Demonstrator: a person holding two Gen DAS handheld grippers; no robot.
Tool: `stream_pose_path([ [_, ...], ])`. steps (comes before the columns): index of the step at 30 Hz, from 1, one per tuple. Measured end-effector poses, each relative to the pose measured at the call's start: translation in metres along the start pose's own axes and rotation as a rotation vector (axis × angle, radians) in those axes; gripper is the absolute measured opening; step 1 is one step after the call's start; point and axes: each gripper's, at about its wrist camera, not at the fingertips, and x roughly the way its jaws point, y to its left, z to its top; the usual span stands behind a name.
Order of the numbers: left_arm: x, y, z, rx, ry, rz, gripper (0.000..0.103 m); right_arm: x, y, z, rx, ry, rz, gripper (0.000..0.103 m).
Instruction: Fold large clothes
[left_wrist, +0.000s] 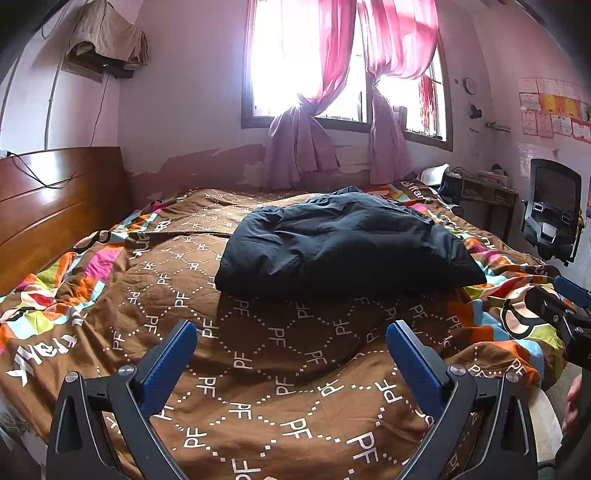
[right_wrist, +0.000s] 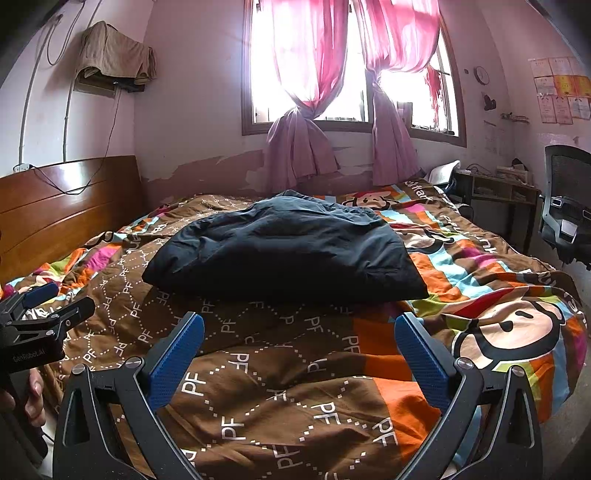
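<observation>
Nearest in the left wrist view, the left gripper (left_wrist: 291, 332) hangs above the near end of the bed with its blue-padded fingers (left_wrist: 168, 363) spread wide apart and nothing between them. The right gripper (right_wrist: 299, 325) is the same in its own view: fingers (right_wrist: 177, 356) wide apart, empty, above the quilt (right_wrist: 280, 398). Each gripper shows at the edge of the other's view, the right one at the far right edge of the left view and the left one at the left edge of the right view, with part of a hand (right_wrist: 31, 397) gripping its handle. Under both lies the brown quilt printed with white "PF" diamonds and bordered by bright cartoon patches. Just beyond the fingertips, clear of both grippers, the garment (left_wrist: 343, 243) rests on the quilt near the middle of the bed. It is dark navy to black, bunched into a thick, rounded, roughly rectangular bundle, with soft creases over the top and a straighter folded edge facing the cameras. Farther off stand a wooden headboard (left_wrist: 51, 206) on the left, a chair (left_wrist: 554, 218) on the right, and a bright window (left_wrist: 295, 74) with pink curtains (left_wrist: 332, 59) tied back.
</observation>
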Motion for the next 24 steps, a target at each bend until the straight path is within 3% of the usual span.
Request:
stream_pose_path([
  [24, -0.0002, 0.0008, 0.0003, 0.0, 0.0, 0.003, 0.103, -0.0001, 0.0058, -0.0028, 0.005, 0.003, 0.001, 0.102],
])
